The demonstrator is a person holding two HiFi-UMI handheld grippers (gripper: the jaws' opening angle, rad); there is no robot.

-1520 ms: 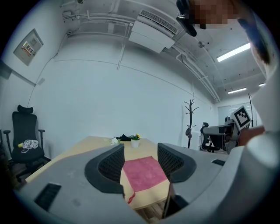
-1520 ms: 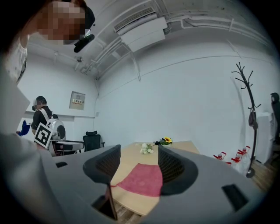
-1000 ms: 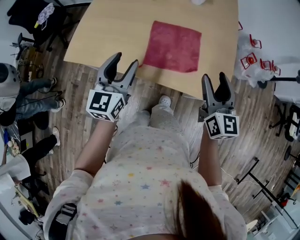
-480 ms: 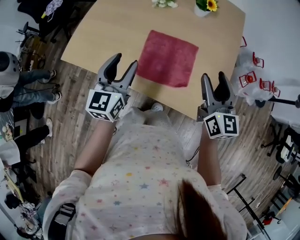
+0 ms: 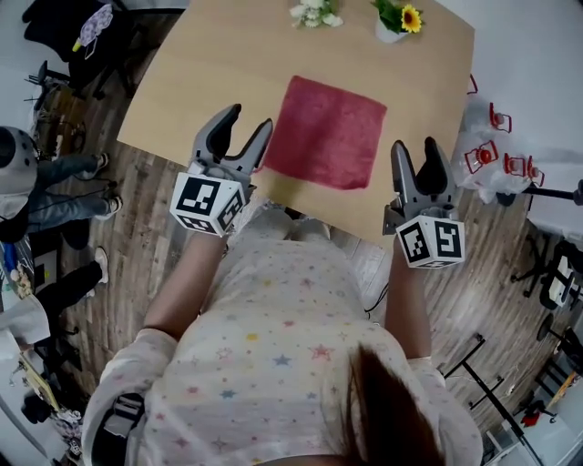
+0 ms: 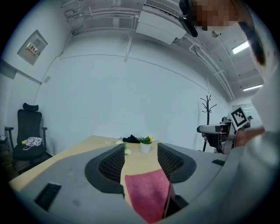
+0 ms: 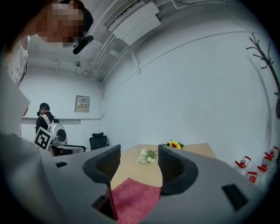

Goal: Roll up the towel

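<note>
Now closer in: over the last second the counter [image 5: 228,64] has slid down your head view, so the towel [image 5: 326,132] sits nearer to you, and the flowers [image 5: 314,13] and sunflower pot [image 5: 398,20] at the far edge have come into sight. The towel lies flat and unrolled, close to the counter's near edge. Your left tool [image 5: 248,118] is spread wide with nothing between its jaws, just off the towel's near left corner. Your right tool [image 5: 418,146] is likewise spread and empty, off the towel's right side by the counter edge. Judgement: approach only, rolling not yet begun; near edge is the likely start.
</note>
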